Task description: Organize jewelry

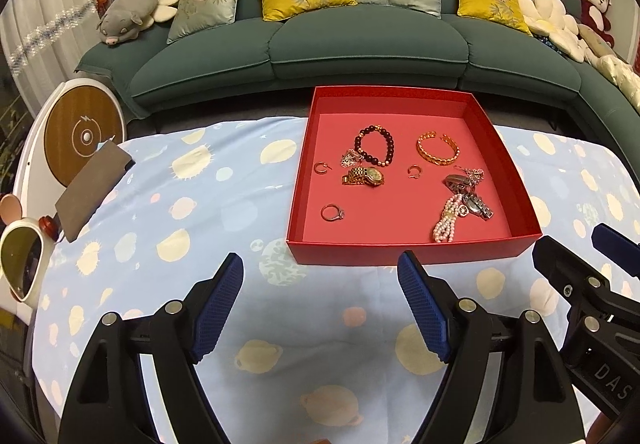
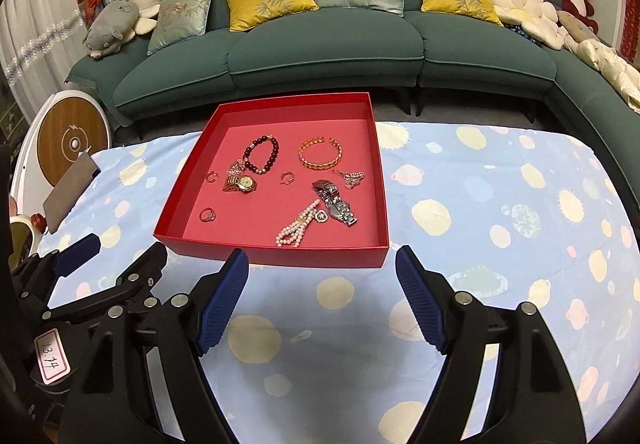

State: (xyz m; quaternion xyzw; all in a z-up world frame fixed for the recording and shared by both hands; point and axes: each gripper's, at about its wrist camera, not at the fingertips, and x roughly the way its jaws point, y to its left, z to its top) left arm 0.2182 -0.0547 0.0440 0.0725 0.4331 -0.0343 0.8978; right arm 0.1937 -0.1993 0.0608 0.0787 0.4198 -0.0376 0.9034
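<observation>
Left wrist view: left gripper (image 1: 320,308), jaws spread and empty, before the red box (image 1: 412,254) of jewelry on the tablecloth (image 1: 160,228); neighbouring gripper lettered "DAS". Right wrist view: right gripper (image 2: 320,304), jaws likewise apart; tag (image 2: 52,360) reads "13.14".

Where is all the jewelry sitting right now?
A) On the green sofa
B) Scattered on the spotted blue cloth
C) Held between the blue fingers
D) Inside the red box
D: the bead bracelet, gold bangle, watches and rings all lie inside the red box, while both grippers hover open and hold nothing.
</observation>
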